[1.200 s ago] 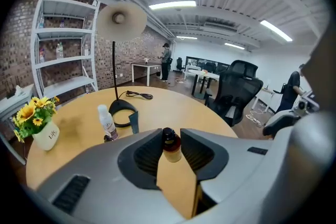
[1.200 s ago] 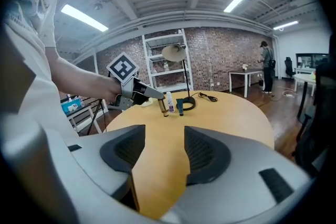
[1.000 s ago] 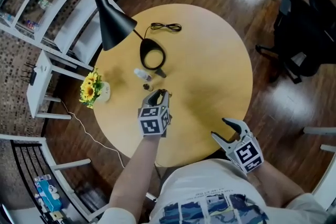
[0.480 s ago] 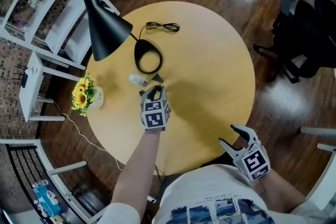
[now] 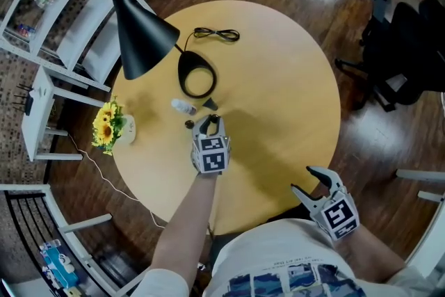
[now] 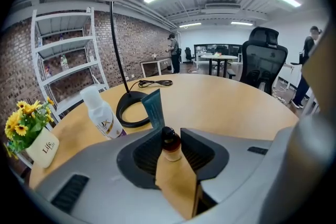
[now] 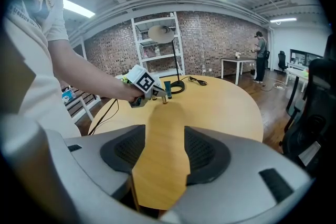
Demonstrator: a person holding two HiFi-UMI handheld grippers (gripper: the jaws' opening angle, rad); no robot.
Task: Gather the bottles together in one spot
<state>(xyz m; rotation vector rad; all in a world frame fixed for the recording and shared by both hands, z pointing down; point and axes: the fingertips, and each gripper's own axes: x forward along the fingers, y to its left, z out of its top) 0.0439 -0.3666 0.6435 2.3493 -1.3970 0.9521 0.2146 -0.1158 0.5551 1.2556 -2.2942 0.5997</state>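
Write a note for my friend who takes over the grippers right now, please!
Left gripper: shut on a small brown bottle with a black cap, close to the others.
Right gripper: open, empty, at the near edge of the round wooden table.
White plastic bottle lies and teal tube stands beside the black lamp base.
Done: the three are nearly together.
Left: set the small bottle down by them, release.

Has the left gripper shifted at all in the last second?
Yes. The left gripper, shut on a small bottle, has dropped toward the table and edged nearer the lamp base.
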